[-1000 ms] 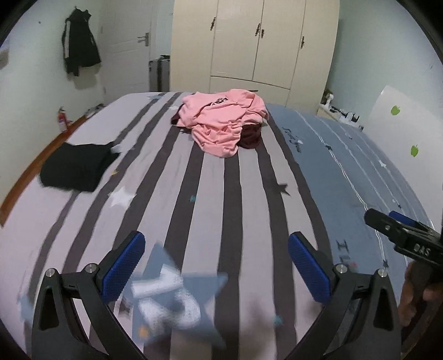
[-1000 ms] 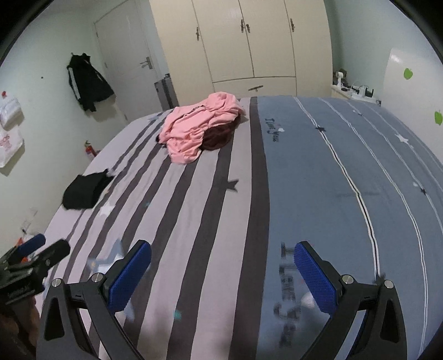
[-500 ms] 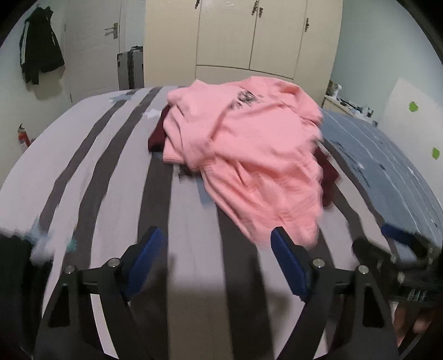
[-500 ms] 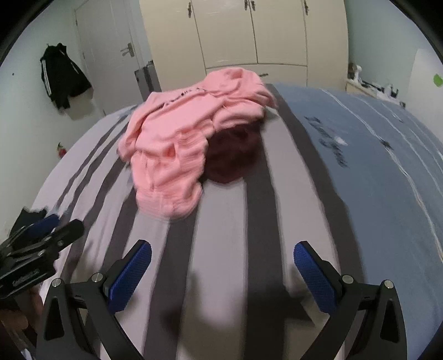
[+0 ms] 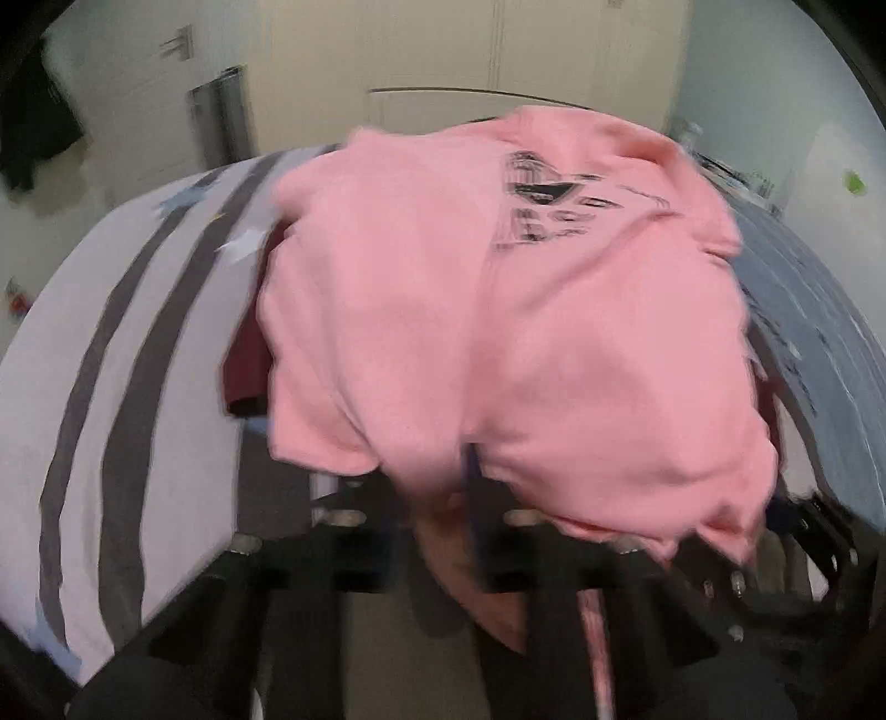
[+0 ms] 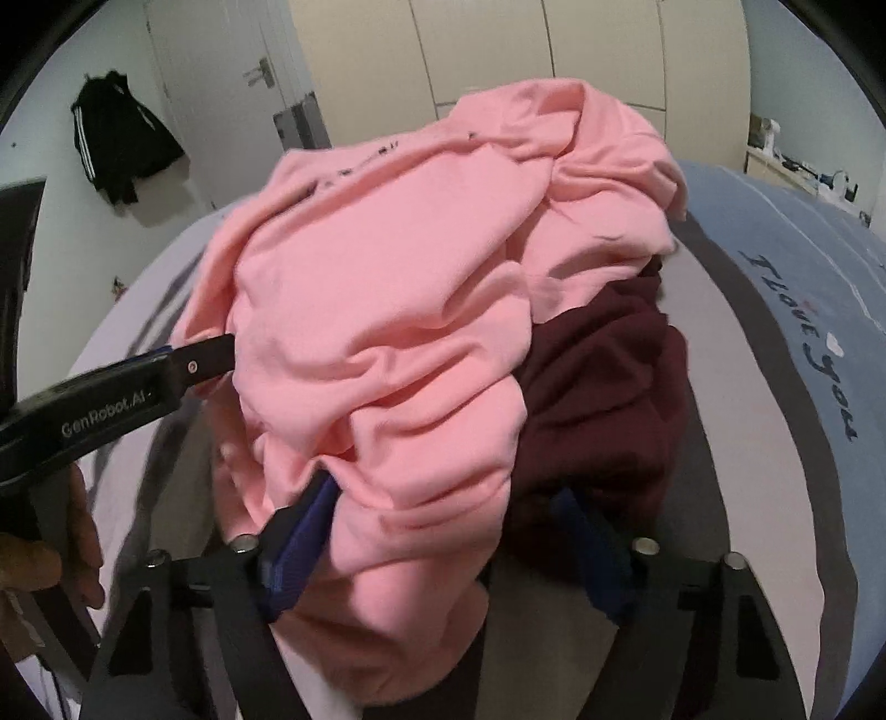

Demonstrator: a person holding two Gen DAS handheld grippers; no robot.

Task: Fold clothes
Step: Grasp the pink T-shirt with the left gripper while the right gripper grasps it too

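A crumpled pink sweatshirt with a black print lies on top of a maroon garment on the bed. In the left wrist view, which is blurred, my left gripper is closing. Its fingers are almost together, pinching the sweatshirt's near edge. The right wrist view shows the same left gripper from the side, its tip buried in the pink cloth. My right gripper is also closing. Pink sweatshirt and some maroon cloth bulge between its blue pads, which stand well apart.
The bed cover is grey-striped on the left and blue on the right. A cream wardrobe and a door stand behind the bed. A black jacket hangs on the left wall. A hand holds the left gripper.
Both grippers have moved up the bed to the clothes pile. The left jaws have closed from wide open onto the pink cloth. The right jaws have narrowed around the pile's near edge.
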